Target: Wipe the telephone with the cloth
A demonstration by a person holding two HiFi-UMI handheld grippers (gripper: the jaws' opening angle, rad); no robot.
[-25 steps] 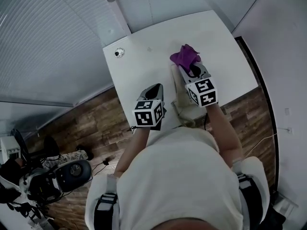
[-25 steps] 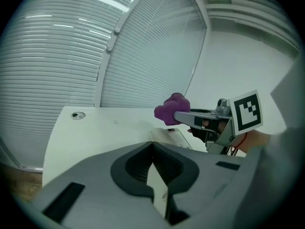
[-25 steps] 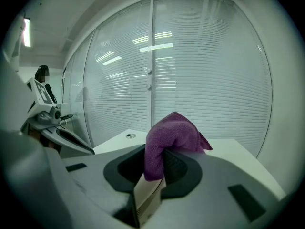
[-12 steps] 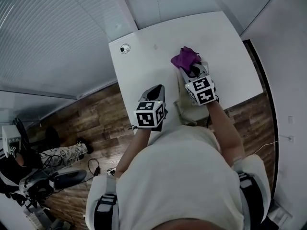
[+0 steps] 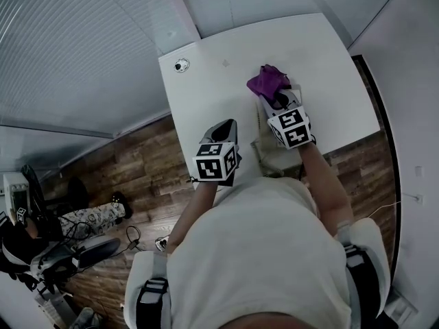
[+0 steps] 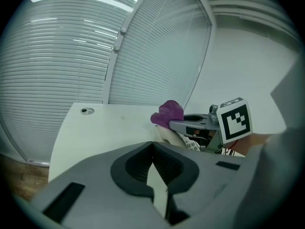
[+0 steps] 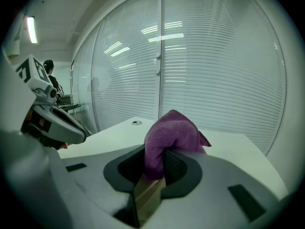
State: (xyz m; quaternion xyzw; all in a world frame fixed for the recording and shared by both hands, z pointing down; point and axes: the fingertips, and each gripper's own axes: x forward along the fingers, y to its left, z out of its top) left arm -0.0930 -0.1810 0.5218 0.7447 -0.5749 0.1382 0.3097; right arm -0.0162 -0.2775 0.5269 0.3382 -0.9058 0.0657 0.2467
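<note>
A purple cloth [image 5: 267, 82] [image 7: 171, 137] [image 6: 167, 113] bunches out of my right gripper [image 5: 275, 100], whose jaws are shut on it. That gripper hovers over the white telephone [image 5: 273, 155] [image 6: 190, 142] at the table's near right, with the cloth at the phone's far end. My left gripper [image 5: 223, 130] [image 6: 153, 168] is shut on nothing and sits over the table's front edge, left of the phone. In the left gripper view the right gripper [image 6: 202, 125] crosses from the right above the phone's keypad.
The white table [image 5: 206, 81] has a round cable grommet [image 5: 182, 65] [image 6: 86, 111] near its far left corner. Blinds cover the windows behind. Wood floor [image 5: 151, 177] lies to the left, with an office chair [image 5: 75, 252] and cables.
The cloth and both grippers keep nearly the same places against the phone. Only the head camera's framing has shifted slightly.
</note>
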